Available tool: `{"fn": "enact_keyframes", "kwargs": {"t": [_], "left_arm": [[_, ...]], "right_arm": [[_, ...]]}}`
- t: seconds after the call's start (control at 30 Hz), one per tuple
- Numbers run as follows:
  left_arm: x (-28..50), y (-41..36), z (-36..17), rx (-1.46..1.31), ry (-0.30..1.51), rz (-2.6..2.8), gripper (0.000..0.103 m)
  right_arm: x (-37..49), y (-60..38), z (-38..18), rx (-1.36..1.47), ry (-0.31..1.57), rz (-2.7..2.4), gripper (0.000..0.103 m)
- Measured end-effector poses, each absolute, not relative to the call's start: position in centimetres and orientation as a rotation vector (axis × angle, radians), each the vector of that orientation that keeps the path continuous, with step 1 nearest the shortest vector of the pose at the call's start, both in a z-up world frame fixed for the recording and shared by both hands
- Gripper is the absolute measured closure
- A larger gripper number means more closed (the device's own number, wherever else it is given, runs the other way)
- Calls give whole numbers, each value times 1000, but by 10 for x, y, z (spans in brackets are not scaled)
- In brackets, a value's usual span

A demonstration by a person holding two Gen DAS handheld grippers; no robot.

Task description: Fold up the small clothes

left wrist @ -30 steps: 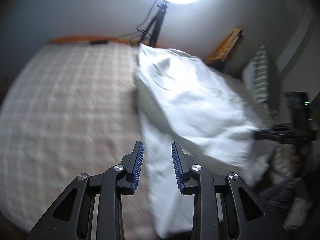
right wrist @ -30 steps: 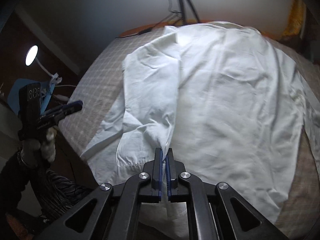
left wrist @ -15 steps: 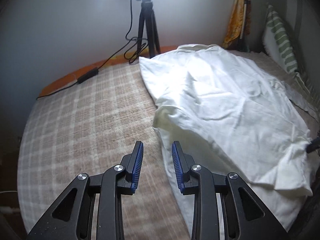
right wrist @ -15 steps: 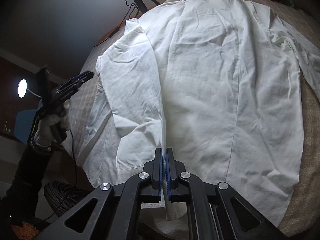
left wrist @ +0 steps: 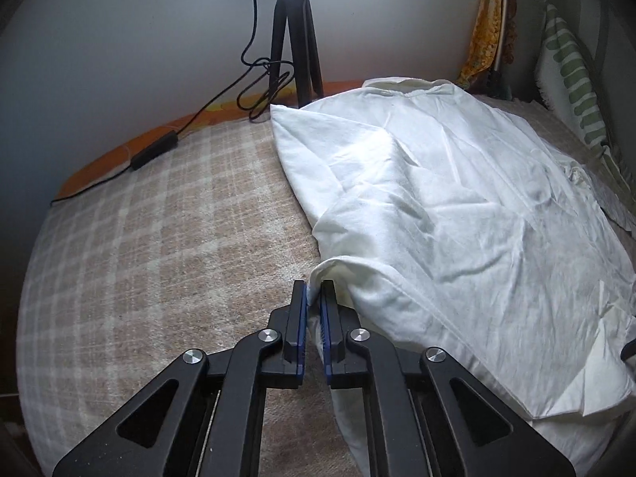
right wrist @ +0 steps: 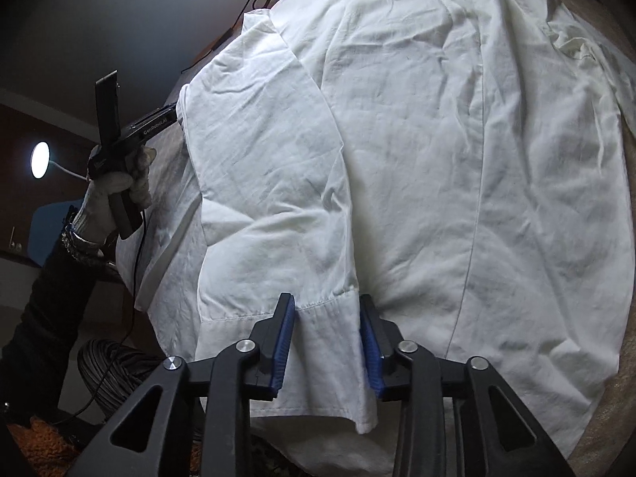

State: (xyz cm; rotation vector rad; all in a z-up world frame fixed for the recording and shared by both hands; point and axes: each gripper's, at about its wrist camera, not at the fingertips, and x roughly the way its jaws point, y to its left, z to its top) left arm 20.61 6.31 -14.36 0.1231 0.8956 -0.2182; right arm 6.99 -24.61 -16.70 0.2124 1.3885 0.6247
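one white shirt (left wrist: 457, 214) lies spread on the checked blanket (left wrist: 159, 238) of the bed, its back side up, collar toward the far wall, and one sleeve (right wrist: 270, 183) is folded across its back. there are two grippers. the left gripper (left wrist: 314, 298) has just been closing and now its jaws are pressed together on the folded left edge of the shirt, where the cloth meets the blanket. the right gripper (right wrist: 326, 310) has just been opening; its jaws stand apart with the sleeve cuff (right wrist: 326, 330) lying loose between them, at the near hem. one gloved hand (right wrist: 115, 194) holds the left tool. left of the shirt the blanket is bare up to its orange border. one tripod (left wrist: 294, 39) stands at the wall, one striped pillow (left wrist: 572, 79) at the far right.
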Motion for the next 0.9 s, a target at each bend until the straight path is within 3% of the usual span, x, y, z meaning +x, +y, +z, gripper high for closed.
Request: {"fn": "enact_keyframes", "kwargs": {"t": [0.03, 0.3, 0.53, 0.67, 0.7, 0.73, 0.8, 0.9], "left_arm": [[205, 64, -143, 116, 890, -213, 100], [200, 74, -143, 117, 871, -172, 100], [201, 81, -145, 75, 875, -197, 100], [197, 79, -148, 110, 890, -211, 100], [196, 80, -148, 103, 892, -215, 100], [195, 82, -147, 93, 893, -217, 99], [193, 87, -144, 73, 892, -219, 97], [190, 87, -143, 83, 894, -222, 97]], "right_arm": [[71, -246, -167, 226, 1397, 629, 100], [68, -263, -135, 486, 1340, 727, 102], [76, -310, -186, 589, 1451, 535, 102], [79, -302, -172, 420, 1446, 537, 88], [79, -298, -163, 366, 1432, 543, 71], [81, -294, -157, 331, 1415, 547, 62], [83, -286, -146, 278, 1391, 570, 61], [83, -280, -147, 217, 1392, 560, 48]]}}
